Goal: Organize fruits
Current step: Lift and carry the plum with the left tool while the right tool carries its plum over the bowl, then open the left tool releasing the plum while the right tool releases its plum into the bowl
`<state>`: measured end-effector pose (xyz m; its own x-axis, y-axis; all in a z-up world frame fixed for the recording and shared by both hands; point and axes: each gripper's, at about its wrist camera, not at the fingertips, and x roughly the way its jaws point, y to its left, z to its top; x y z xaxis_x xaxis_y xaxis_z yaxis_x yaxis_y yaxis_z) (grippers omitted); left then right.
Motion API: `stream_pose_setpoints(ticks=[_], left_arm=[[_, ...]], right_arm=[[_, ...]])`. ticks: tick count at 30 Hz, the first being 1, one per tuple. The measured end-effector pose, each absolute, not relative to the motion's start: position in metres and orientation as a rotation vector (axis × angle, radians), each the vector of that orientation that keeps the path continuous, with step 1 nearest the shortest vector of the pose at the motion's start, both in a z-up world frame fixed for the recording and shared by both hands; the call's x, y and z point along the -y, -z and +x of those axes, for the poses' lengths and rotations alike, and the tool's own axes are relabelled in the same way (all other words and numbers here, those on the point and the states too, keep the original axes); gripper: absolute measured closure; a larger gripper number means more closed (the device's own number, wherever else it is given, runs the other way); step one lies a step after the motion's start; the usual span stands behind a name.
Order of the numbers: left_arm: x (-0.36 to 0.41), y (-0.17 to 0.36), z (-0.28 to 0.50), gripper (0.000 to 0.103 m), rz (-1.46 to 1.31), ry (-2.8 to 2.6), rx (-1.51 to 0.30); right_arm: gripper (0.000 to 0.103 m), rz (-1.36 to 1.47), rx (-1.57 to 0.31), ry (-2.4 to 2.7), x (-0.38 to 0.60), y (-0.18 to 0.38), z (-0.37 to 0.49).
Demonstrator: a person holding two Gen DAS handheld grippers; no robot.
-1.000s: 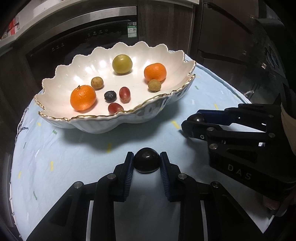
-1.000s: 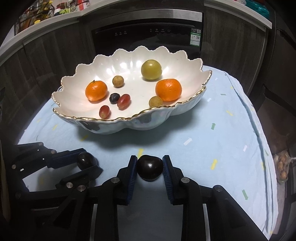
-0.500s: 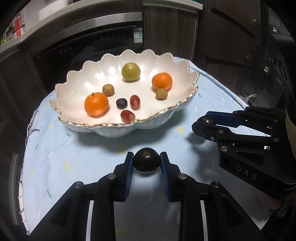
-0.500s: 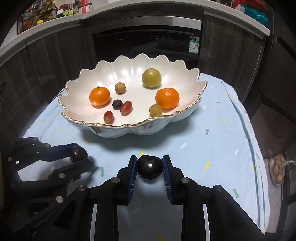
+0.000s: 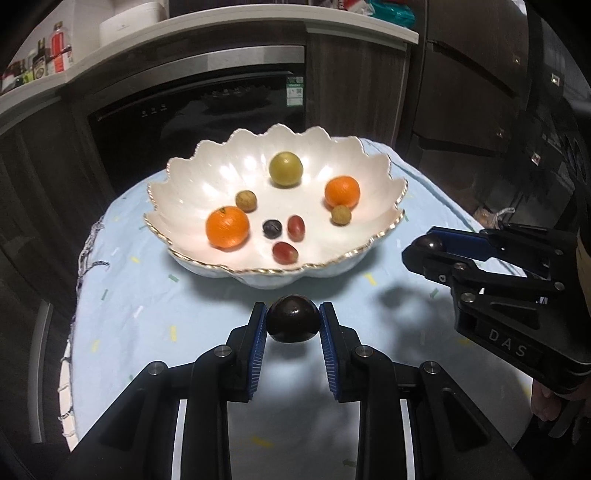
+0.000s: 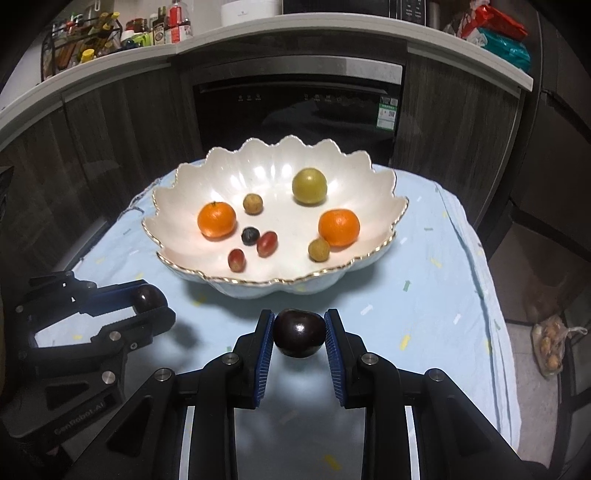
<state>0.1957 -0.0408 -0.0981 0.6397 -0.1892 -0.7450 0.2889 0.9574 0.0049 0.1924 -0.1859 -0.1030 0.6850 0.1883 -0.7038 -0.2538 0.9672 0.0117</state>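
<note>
A white scalloped bowl with a gold rim [image 5: 384,236] [image 6: 380,247] stands on the table and holds two oranges, a green fruit [image 5: 285,168], two small brown fruits, two red grapes and a dark grape [image 6: 250,235]. My left gripper [image 5: 292,325] is shut on a dark plum [image 5: 292,323], raised above the cloth in front of the bowl. It also shows in the right wrist view [image 6: 147,301]. My right gripper [image 6: 299,334] is shut on another dark plum [image 6: 299,333], likewise in front of the bowl. It also shows in the left wrist view [image 5: 428,247].
A light blue cloth [image 6: 424,295] covers the round table. Behind the bowl is a dark built-in oven [image 6: 295,107] and a counter with bottles [image 6: 110,33]. A bag of small fruit lies on the floor at the right [image 6: 550,347].
Both grippers have risen and pulled back from the bowl with their plums, so the bowl looks smaller and farther away.
</note>
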Motion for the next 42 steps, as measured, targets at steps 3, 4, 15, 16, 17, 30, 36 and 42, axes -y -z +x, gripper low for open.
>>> stream_pose_setpoints(ticks=[3, 4, 15, 16, 17, 30, 36, 42], left_arm=[[0.035, 0.090, 0.199, 0.074, 0.117, 0.264, -0.821], [0.034, 0.087, 0.202, 0.074, 0.115, 0.262, -0.815], [0.016, 0.058, 0.222, 0.074, 0.101, 0.229, -0.747], [0.014, 0.056, 0.225, 0.074, 0.098, 0.224, -0.742], [0.012, 0.054, 0.228, 0.074, 0.095, 0.222, -0.739], [-0.002, 0.048, 0.271, 0.074, 0.082, 0.200, -0.733], [-0.010, 0.051, 0.296, 0.074, 0.086, 0.182, -0.735], [-0.013, 0.059, 0.318, 0.074, 0.097, 0.178, -0.748]], right_arm=[[0.074, -0.082, -0.767, -0.238, 0.185, 0.094, 0.192], [0.074, -0.078, -0.764, -0.235, 0.184, 0.092, 0.193], [0.074, -0.070, -0.728, -0.200, 0.173, 0.063, 0.207], [0.074, -0.068, -0.729, -0.196, 0.172, 0.061, 0.209], [0.074, -0.066, -0.731, -0.192, 0.171, 0.060, 0.212], [0.074, -0.019, -0.788, -0.130, 0.163, 0.058, 0.244], [0.074, -0.010, -0.816, -0.109, 0.157, 0.058, 0.259], [0.074, -0.005, -0.853, -0.097, 0.151, 0.065, 0.272]])
